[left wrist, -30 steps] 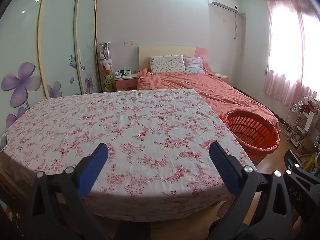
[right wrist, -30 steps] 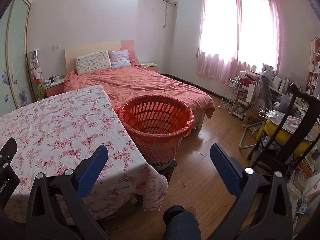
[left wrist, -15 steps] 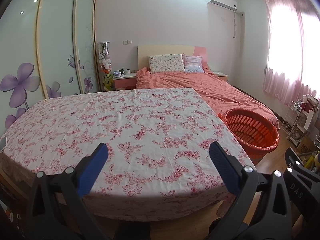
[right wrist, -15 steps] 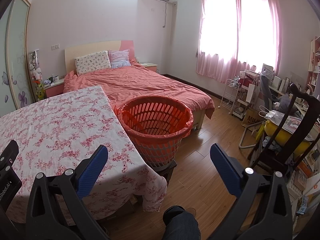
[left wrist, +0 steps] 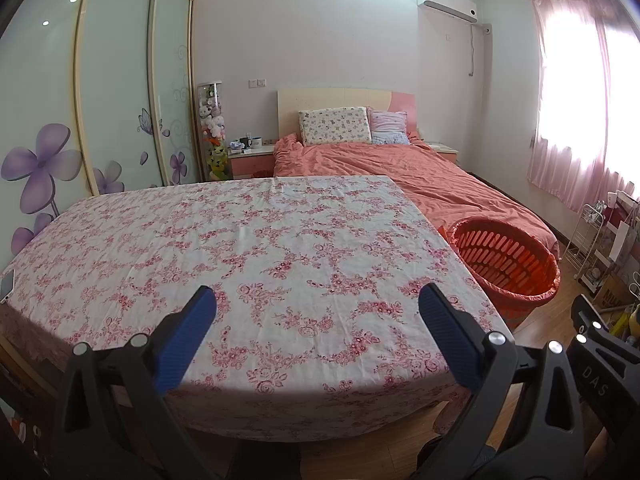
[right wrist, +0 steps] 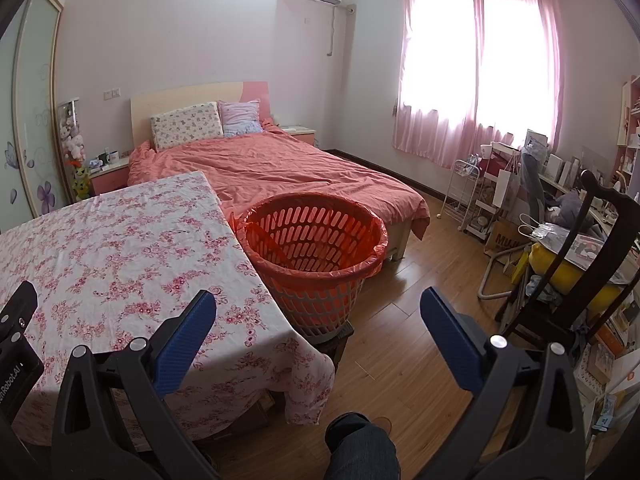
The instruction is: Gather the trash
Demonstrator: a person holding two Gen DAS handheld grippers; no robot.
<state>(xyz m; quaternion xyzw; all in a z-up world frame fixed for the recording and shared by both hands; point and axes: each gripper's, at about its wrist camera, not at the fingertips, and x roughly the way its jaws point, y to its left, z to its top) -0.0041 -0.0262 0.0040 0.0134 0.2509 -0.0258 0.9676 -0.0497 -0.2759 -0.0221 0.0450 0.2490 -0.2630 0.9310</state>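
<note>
A red plastic basket lined with a red bag stands on a low stool at the table's right side; it also shows in the left wrist view. The table has a pink floral cloth, and I see no trash on it. My left gripper is open and empty, above the table's near edge. My right gripper is open and empty, in front of the basket, above the table corner and the floor.
A bed with an orange cover lies behind the basket. A dark wooden chair and cluttered shelves stand at the right. A sliding wardrobe is at the left. My knee shows at the bottom.
The left gripper's view has shifted slightly, so the basket sits a little lower and further right. Both grippers stay open and empty.
</note>
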